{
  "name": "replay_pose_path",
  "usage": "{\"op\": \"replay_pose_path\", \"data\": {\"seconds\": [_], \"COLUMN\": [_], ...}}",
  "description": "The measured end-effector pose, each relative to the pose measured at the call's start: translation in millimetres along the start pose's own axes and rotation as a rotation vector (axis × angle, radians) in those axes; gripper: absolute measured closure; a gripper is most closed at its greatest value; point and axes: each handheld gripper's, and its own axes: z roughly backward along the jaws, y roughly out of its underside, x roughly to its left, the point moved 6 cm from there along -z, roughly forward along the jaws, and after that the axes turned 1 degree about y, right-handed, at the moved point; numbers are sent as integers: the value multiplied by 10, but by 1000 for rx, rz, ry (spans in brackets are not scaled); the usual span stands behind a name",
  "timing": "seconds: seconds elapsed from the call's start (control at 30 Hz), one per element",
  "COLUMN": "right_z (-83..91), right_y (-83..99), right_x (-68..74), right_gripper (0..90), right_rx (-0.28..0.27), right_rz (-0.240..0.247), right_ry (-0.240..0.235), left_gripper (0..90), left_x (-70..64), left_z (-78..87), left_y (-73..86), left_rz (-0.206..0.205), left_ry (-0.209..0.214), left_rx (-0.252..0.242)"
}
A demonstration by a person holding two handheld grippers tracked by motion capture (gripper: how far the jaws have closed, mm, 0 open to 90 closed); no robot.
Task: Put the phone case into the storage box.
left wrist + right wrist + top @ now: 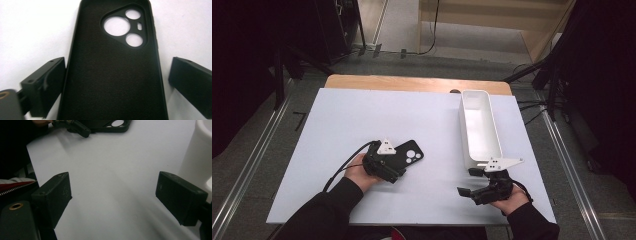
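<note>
The left gripper [116, 82] stood spread wide astride the black phone case [112, 70], which lay hollow side up on the white table [337, 125], left of the white bin [479, 125]. Closing evenly on both long edges, its left jaw already nearly touching, would probably have kept the soft case from twisting. The right gripper [112, 197] waited released over bare table beside the bin.

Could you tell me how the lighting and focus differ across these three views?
High view: even light on the white table, dark surroundings. Left gripper view: the phone case is sharp, the table overexposed. Right gripper view: the near jaws are soft, with faint shadows on the table.
</note>
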Motion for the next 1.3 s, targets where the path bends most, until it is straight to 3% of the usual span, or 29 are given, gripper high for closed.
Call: {"op": "replay_pose_path", "data": {"seconds": [0.1,0.8,1.07,1.3], "right_z": [0,21,34,63], "right_y": [0,-15,-38,-59], "right_x": [1,6,16,0], "right_gripper": [116,116,116,116], "right_rx": [0,-14,-31,-27], "right_rz": [1,3,6,-11], "right_ry": [0,5,5,24], "left_gripper": [111,138,138,138], "left_x": [21,34,27,-25], "left_z": [19,62,133,254], "left_y": [-1,-21,-77,-181], "left_rz": [10,15,52,59], "left_ry": [-3,35,60,78], "left_rx": [-6,-9,-43,-112]}}
